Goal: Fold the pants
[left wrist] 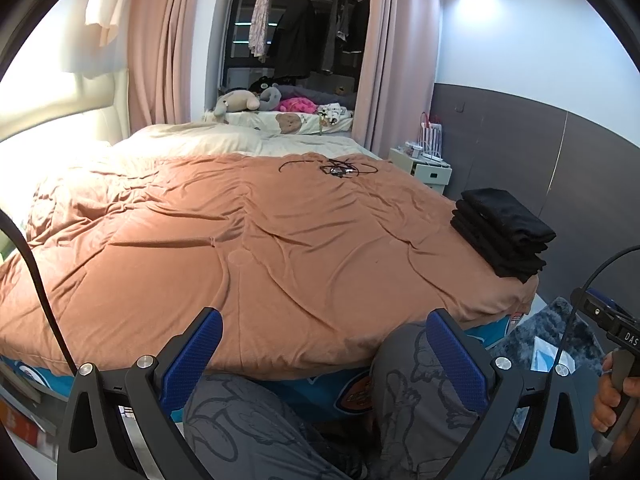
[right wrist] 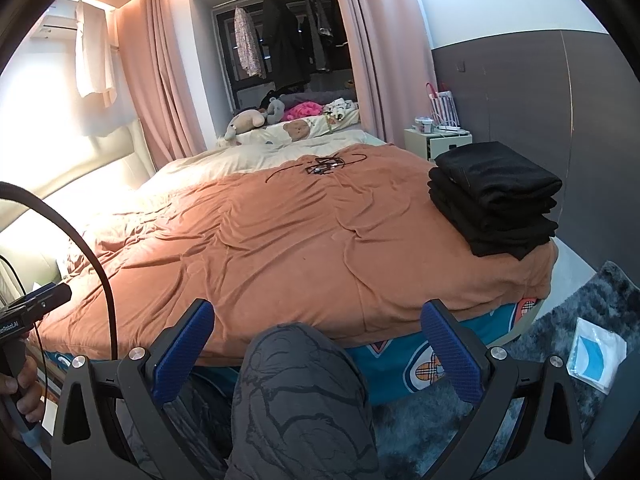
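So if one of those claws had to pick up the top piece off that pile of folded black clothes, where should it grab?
Probably the top layer's rounded folded edge on the stack of folded black pants, approached from the bed's foot with the open right gripper. That edge overhangs the orange blanket corner and faces the grippers, so a finger could slip beneath.

Tangled dark item (left wrist: 336, 168) on the bedspread (left wrist: 240, 240): too small to identify. Folded black stack (right wrist: 496, 196): garment type not determinable. Right hand (left wrist: 616, 400) cut off by the frame edge; left hand (right wrist: 20, 392) likewise. Bed frame hidden beneath bedding. White packet (right wrist: 596, 356) on the rug: contents unreadable.
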`<action>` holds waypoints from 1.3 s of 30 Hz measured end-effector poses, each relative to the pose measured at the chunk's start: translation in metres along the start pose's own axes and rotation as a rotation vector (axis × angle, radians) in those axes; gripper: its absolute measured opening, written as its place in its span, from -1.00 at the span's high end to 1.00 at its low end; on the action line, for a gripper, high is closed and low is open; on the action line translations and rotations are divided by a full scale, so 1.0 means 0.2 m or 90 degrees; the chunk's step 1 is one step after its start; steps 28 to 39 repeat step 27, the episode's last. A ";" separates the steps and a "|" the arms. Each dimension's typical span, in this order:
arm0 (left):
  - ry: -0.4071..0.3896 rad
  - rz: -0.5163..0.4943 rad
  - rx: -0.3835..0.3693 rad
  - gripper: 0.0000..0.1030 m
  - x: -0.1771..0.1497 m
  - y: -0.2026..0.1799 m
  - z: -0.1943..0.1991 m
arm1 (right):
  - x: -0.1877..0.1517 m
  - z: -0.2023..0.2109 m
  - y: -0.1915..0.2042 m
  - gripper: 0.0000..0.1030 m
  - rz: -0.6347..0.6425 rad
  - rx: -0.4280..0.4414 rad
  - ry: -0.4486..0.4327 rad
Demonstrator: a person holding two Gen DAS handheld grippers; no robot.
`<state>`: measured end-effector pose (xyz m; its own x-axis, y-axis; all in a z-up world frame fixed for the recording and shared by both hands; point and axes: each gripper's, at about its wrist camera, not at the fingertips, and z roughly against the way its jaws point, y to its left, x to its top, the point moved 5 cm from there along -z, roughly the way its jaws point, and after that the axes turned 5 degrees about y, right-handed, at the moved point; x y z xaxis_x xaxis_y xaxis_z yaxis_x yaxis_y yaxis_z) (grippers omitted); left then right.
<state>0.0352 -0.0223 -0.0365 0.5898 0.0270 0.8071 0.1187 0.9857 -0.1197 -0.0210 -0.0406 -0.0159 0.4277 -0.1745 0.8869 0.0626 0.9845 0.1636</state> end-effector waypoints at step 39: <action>-0.014 -0.007 0.001 -0.99 0.09 0.03 0.04 | 0.05 -0.08 0.05 -1.00 0.007 0.007 0.007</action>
